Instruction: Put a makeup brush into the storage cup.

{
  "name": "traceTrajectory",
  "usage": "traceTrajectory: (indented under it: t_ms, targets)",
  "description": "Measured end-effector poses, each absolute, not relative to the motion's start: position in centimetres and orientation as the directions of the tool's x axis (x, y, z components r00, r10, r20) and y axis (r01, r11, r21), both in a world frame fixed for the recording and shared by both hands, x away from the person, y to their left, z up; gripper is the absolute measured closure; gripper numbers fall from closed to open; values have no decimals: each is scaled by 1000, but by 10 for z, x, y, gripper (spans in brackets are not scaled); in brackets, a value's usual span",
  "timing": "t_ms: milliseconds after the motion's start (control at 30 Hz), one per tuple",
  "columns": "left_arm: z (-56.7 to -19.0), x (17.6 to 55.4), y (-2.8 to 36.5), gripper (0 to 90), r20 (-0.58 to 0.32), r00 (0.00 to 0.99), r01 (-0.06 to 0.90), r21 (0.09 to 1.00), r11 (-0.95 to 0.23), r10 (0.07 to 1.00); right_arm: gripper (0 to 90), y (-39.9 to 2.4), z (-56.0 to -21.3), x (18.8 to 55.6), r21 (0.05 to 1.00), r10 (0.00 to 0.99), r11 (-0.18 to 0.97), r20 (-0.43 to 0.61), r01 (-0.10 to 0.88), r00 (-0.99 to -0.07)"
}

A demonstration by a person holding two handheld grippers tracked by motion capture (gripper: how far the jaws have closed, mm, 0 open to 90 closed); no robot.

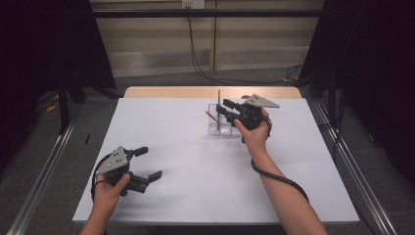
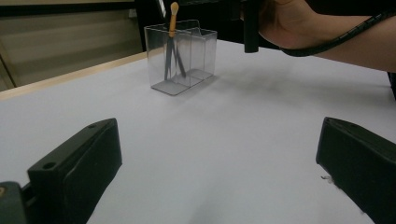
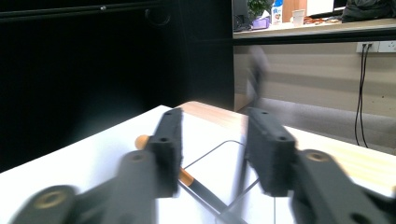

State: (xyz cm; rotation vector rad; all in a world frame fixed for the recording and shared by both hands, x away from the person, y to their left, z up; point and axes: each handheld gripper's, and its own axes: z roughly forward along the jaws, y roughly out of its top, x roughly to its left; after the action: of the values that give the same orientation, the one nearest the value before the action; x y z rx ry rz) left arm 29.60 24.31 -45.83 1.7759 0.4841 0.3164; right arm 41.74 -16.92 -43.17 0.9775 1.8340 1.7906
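Clear organizer (image 2: 187, 56), orange-tipped brush (image 2: 173, 18) inside

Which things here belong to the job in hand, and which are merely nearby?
Job: clear holder; orange-tipped brush standing in it; thin dark stick; right gripper above the holder.
Nearby: left gripper, open over bare table; wall cables.

Left tool (image 1: 147, 163): black body, blocky black jaws, grey three-cornered plate on top, black cable. Right tool (image 1: 223, 108): same build, ribbed black cable. Forearms bare, no sleeves.
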Motion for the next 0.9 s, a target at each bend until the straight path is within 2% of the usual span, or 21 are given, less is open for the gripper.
traceTrajectory:
  t_ms: [133,300,633,900]
  targets:
    - [-458,296,243,2,-42,876,160,965,-208,481,363,-170,-429,416,975,700,-77,203,210,-684]
    - [-458,296,242,2,-47,876,163,965,-203,480,272,-174,-425,412,977,693,-70,193,202,-695]
    - [-458,297,241,2,-35,877,156,964,-215,479,181,-185,-423,404,973,687,-36,189,227,-702]
    - [-458,297,240,2,-39,878,160,964,-214,478,157,-190,-420,397,976,681,-18,170,216,-712]
